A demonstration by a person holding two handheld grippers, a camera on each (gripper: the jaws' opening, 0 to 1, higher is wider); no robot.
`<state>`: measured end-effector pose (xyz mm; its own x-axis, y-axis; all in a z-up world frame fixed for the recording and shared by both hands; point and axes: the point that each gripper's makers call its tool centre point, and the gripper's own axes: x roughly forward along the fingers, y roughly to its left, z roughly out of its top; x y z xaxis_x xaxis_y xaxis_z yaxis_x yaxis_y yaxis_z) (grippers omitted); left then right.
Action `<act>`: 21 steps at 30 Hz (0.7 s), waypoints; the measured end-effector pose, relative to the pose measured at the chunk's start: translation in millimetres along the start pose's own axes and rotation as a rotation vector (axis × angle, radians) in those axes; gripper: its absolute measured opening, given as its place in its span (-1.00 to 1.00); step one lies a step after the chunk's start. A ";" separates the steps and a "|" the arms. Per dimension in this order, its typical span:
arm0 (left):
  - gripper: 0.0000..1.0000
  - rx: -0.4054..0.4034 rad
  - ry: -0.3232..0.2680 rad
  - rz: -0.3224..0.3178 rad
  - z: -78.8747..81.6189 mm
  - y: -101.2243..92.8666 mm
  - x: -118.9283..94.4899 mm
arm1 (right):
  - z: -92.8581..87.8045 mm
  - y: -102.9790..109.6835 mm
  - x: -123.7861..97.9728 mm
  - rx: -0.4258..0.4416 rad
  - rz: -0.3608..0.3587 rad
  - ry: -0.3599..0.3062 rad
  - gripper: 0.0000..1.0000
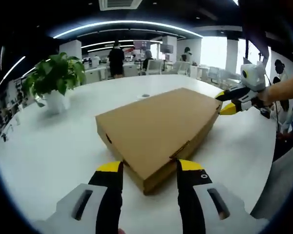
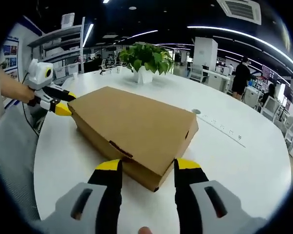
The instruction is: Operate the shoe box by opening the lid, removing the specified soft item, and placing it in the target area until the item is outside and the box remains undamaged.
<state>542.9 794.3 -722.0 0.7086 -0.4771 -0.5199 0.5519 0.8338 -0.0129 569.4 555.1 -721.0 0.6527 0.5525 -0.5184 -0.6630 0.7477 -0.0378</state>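
- A flat cardboard shoe box (image 1: 158, 129) lies with its lid down on a round white table (image 1: 53, 146).
- In the left gripper view, the left gripper (image 1: 149, 168) stands with its yellow-tipped jaws spread, one on each side of the box's near corner; the jaws are just beside the cardboard, and I cannot tell whether they touch it.
- In the right gripper view, the right gripper (image 2: 145, 168) is likewise spread wide around the opposite corner of the box (image 2: 134, 129).
- Each gripper shows in the other's view at the far end of the box, with a hand behind it: the right gripper (image 1: 229, 103) at the right, the left gripper (image 2: 61, 103) at the left, yellow tips against the box corner.
- A potted plant (image 1: 56, 80) in a white pot stands on the table, well apart from the box.
- A small round insert (image 1: 145, 95) sits in the tabletop just beyond the box.
- People stand among desks in the office behind.
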 end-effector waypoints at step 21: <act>-0.21 0.042 0.032 -0.060 -0.5 14.3 -0.1 | 0.8 15.1 -0.7 0.032 -0.046 0.013 -0.24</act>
<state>550.4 806.4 -722.6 0.6595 -0.5161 -0.5465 0.6113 0.7914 -0.0097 559.2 566.3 -720.5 0.6770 0.5125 -0.5282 -0.6203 0.7836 -0.0349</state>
